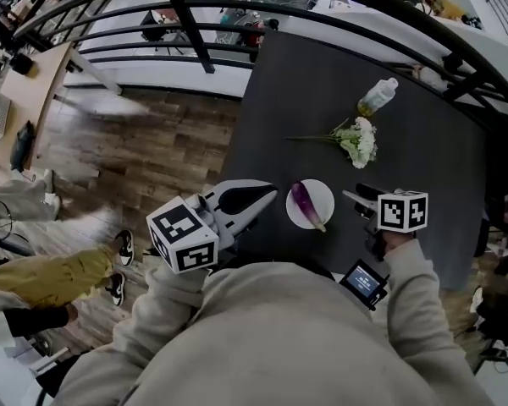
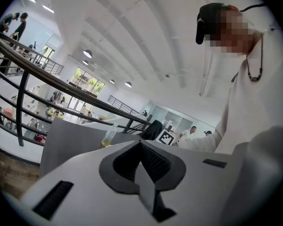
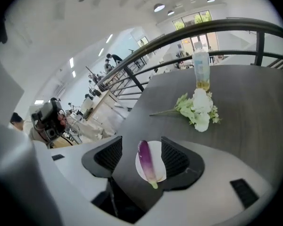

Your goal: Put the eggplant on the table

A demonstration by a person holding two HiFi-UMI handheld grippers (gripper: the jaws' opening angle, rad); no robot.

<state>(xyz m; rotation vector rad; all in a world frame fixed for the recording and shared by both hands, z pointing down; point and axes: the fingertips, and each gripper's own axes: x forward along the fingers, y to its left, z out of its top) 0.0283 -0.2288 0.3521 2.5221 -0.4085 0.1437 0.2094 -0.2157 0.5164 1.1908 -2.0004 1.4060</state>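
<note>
A purple eggplant [image 1: 306, 203] with a green stem lies on a small white plate [image 1: 322, 194] on the dark table [image 1: 322, 83], near its front edge. My right gripper [image 1: 357, 196] is just right of the plate and points at it. It is open, and in the right gripper view the eggplant [image 3: 146, 161] on the plate [image 3: 158, 150] shows between its spread pads [image 3: 175, 157], apart from them. My left gripper [image 1: 267, 196] hovers just left of the plate. Its jaws meet at a point with nothing in them, as the left gripper [image 2: 141, 144] view shows.
A white flower bunch [image 1: 356, 139] and a small plastic bottle [image 1: 378, 96] lie further back on the table. A black railing [image 1: 195, 32] curves behind it. Wooden floor [image 1: 152, 150] lies left of the table edge, with a person's legs [image 1: 59, 273] there.
</note>
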